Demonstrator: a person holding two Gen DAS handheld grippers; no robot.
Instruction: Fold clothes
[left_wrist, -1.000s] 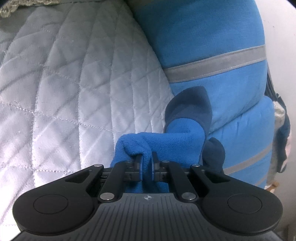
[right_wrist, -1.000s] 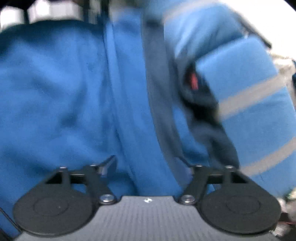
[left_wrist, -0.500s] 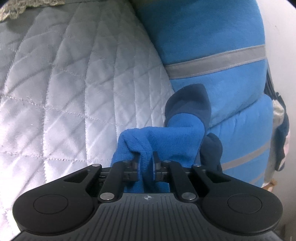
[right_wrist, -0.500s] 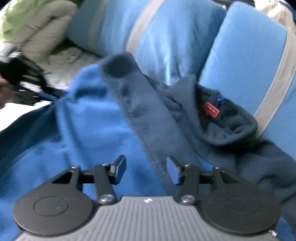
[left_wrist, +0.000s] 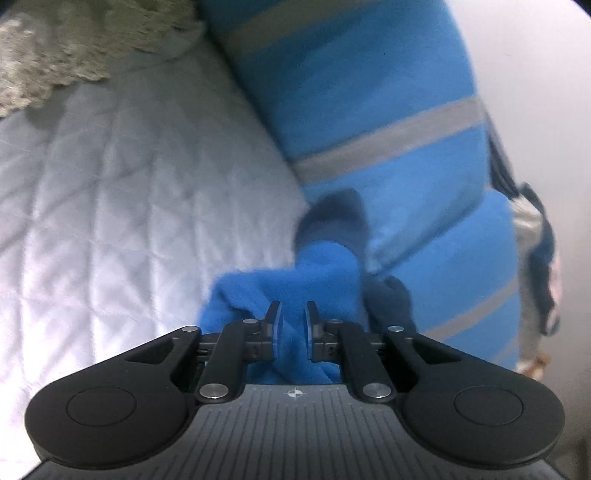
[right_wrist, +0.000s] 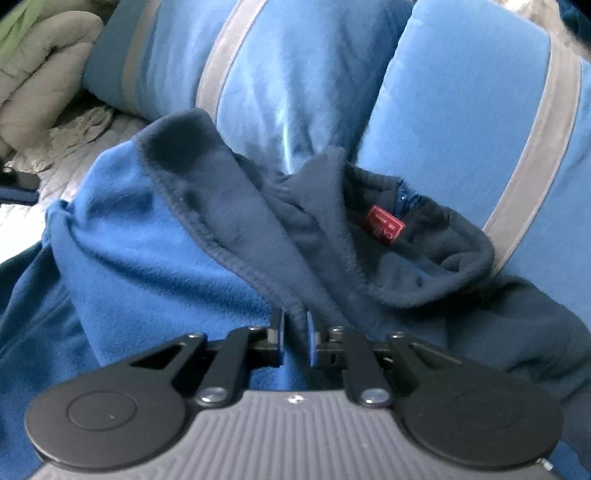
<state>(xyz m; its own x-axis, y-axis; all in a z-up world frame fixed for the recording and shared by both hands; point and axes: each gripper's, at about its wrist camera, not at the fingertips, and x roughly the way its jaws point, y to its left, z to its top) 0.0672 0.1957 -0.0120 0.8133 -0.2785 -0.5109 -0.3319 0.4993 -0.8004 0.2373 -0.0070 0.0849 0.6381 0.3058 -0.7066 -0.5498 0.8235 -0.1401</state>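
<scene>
A blue fleece jacket with navy trim lies on the bed. In the left wrist view a bunched blue sleeve (left_wrist: 314, 273) with a navy cuff (left_wrist: 336, 214) fills the narrow gap of my left gripper (left_wrist: 292, 317). Its jaws are opening, with the fleece still between the pads. In the right wrist view the jacket's body (right_wrist: 147, 258) and navy collar (right_wrist: 424, 266) with a red label (right_wrist: 385, 224) spread ahead. My right gripper (right_wrist: 294, 325) is closing on the navy front edge, pinched between its pads.
Blue pillows with grey stripes (right_wrist: 461, 110) (left_wrist: 369, 110) stand right behind the jacket. A white quilted bedspread (left_wrist: 129, 203) stretches left, with a lace-edged cloth (left_wrist: 74, 48) at its far end. Beige folded bedding (right_wrist: 37, 74) lies at the far left.
My right gripper swung across the jacket to the navy front edge and its wide jaws closed on it. My left gripper rose with the sleeve, its gap slightly wider.
</scene>
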